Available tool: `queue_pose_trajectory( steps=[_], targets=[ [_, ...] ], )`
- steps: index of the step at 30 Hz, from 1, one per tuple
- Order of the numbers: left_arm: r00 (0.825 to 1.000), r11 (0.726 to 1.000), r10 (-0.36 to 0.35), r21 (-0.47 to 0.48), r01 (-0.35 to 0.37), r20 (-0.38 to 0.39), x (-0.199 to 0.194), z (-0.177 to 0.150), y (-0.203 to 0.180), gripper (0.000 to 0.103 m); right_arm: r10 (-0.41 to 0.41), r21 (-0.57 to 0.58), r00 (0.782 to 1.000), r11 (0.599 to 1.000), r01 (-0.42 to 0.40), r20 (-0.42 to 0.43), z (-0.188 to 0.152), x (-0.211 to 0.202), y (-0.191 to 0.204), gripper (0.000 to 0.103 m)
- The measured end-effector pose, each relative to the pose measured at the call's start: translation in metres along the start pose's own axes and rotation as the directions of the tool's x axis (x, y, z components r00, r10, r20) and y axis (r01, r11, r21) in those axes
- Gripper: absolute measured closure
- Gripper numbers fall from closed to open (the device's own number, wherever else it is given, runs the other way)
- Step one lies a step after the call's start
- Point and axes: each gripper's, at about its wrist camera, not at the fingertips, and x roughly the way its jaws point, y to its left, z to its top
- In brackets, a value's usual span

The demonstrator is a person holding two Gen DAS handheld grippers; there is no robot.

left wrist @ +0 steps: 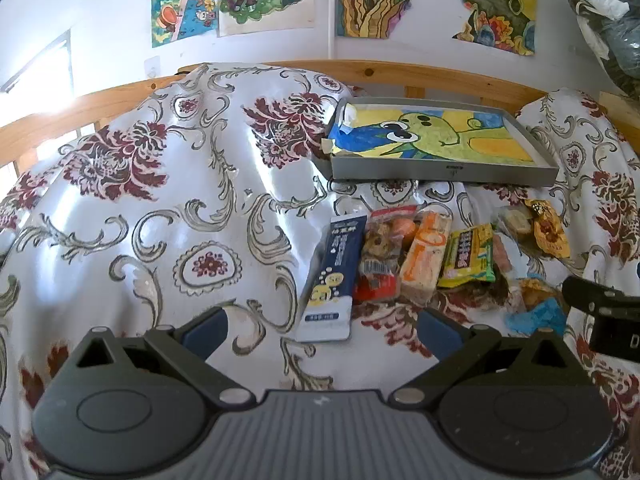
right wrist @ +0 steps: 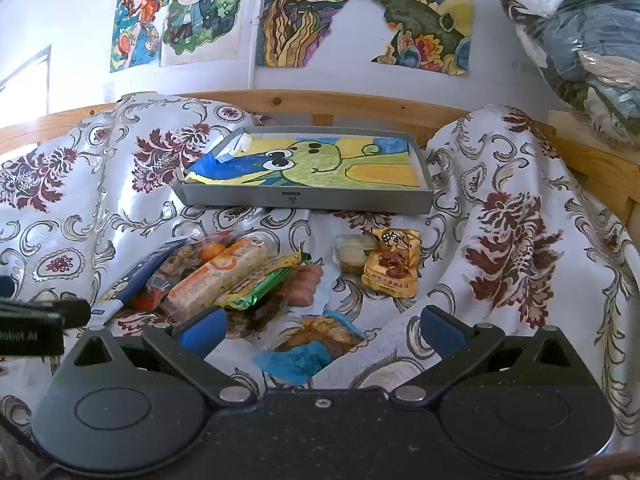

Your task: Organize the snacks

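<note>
Several snack packs lie in a row on a floral cloth: a navy box [left wrist: 334,276] [right wrist: 136,276], an orange wafer pack [left wrist: 425,256] [right wrist: 218,276], a green packet [left wrist: 468,258] [right wrist: 264,284], an orange-yellow pouch [left wrist: 550,228] [right wrist: 394,264] and a blue-wrapped pastry [right wrist: 308,346] [left wrist: 534,308]. Behind them sits a grey tray [left wrist: 440,172] [right wrist: 304,200] lined with a frog drawing. My left gripper [left wrist: 322,330] is open just in front of the navy box. My right gripper [right wrist: 322,330] is open over the blue-wrapped pastry. Neither holds anything.
The floral cloth [left wrist: 160,200] bulges high on the left and on the right [right wrist: 512,208]. A wooden bed rail [right wrist: 320,100] runs behind the tray. Paintings hang on the wall, and a bag of clothes [right wrist: 580,40] sits at the upper right.
</note>
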Motion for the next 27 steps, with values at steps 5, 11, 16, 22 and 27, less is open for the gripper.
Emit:
queue_pose_trajectory(
  steps=[5, 11, 16, 22, 27],
  targets=[
    [1.0, 1.0, -0.006, 0.013, 0.006, -0.006, 0.01, 0.011, 0.001, 0.001, 0.034, 0.009, 0.999, 0.999, -0.034, -0.01, 0.002, 0.007, -0.005, 0.001],
    [1.0, 0.998, -0.016, 0.06, 0.017, -0.015, 0.025, 0.019, 0.0, 0.001, 0.098, -0.006, 0.995, 0.995, -0.098, -0.018, 0.004, 0.02, -0.002, 0.001],
    [0.999, 0.998, -0.022, 0.057, 0.023, -0.024, 0.042, 0.031, 0.006, 0.001, 0.174, -0.042, 0.984, 0.984, -0.176, -0.038, 0.009, 0.036, 0.006, 0.001],
    [0.998, 0.997, -0.044, 0.063, 0.047, -0.053, 0.067, 0.047, 0.018, 0.001, 0.224, -0.128, 0.974, 0.965, -0.227, -0.038, 0.015, 0.063, 0.031, 0.001],
    [0.995, 0.995, -0.066, 0.071, 0.071, -0.069, 0.082, 0.059, 0.028, 0.001, 0.207, -0.212, 0.978, 0.956, -0.205, -0.012, 0.021, 0.088, 0.056, 0.001]
  ],
)
